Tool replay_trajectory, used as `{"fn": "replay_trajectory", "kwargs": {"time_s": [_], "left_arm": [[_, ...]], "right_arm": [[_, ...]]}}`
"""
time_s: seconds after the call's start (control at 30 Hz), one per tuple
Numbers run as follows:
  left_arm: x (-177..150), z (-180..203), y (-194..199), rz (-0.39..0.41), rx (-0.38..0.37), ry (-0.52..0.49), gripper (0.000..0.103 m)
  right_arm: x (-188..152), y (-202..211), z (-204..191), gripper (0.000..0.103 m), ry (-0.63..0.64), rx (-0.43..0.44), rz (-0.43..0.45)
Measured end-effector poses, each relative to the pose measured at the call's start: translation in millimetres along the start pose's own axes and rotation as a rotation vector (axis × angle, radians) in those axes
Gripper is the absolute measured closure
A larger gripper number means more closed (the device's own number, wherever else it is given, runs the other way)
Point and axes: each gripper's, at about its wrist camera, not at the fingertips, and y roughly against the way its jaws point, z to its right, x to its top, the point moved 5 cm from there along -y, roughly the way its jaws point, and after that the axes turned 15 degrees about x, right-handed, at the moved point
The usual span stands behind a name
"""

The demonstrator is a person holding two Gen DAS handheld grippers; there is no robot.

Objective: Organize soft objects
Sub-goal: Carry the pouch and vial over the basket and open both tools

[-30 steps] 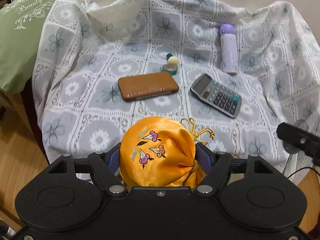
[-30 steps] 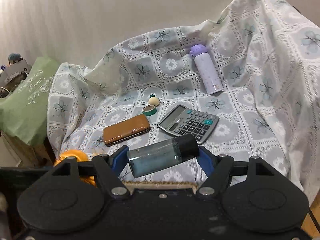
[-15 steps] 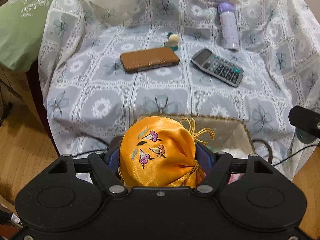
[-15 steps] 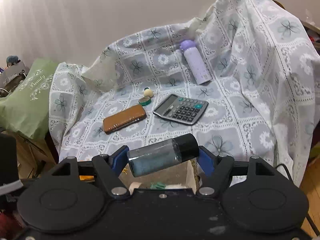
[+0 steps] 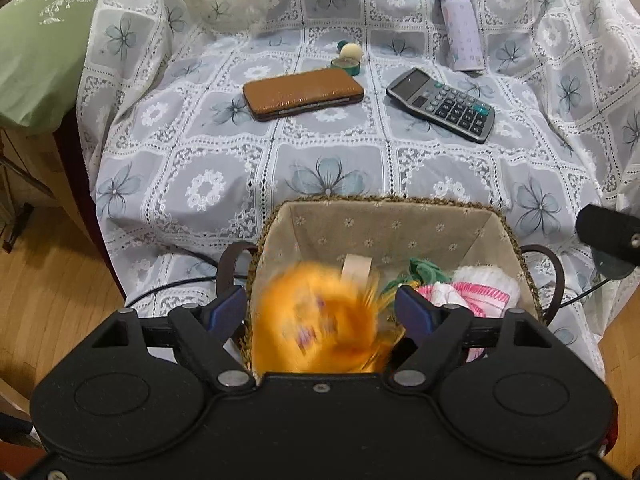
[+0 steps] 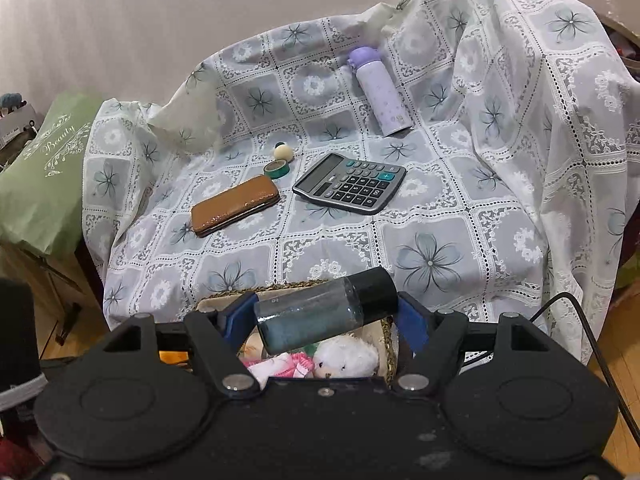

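My left gripper (image 5: 320, 308) is open above a lined woven basket (image 5: 384, 220). The orange embroidered pouch (image 5: 316, 324) is blurred between and below the fingers, falling into the basket. The basket holds a white and pink plush toy (image 5: 480, 288) and a green soft item (image 5: 424, 270). My right gripper (image 6: 322, 314) is shut on a clear bottle with a black cap (image 6: 320, 308), held sideways over the same basket (image 6: 386, 336); the white plush (image 6: 346, 356) shows below it.
On the floral cloth over the seat lie a brown case (image 5: 302, 94), a calculator (image 5: 442, 104), a purple flask (image 5: 460, 30), a tape roll with a small ball (image 5: 347, 60). A green pillow (image 5: 36, 48) lies at the left. Cables run by the basket.
Both grippers pulled back from the seat to over the basket. My left gripper opened and the orange pouch dropped out of it. The right still holds the bottle.
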Motion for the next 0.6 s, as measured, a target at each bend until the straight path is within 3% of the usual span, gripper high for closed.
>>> {"fn": "replay_trajectory", "kwargs": {"time_s": [0.13,0.53,0.6], "left_arm": [[1.5,-2.2,1.4,0.011,0.003,0.009,0.015],[-1.8,-4.1,-2.8,-0.011,0.037,-0.012,0.015],[-2.3,-4.6,-3.0,-0.013,0.037,-0.012,0.015]], "right_arm": [[-0.1,-1.6,0.8,0.030,-0.007,0.002,-0.005],[5.0,-19.6,-8.4,0.029,0.030,0.027,-0.037],[6.3,-20.0,-10.7,0.025,0.032,0.041,-0.024]]}}
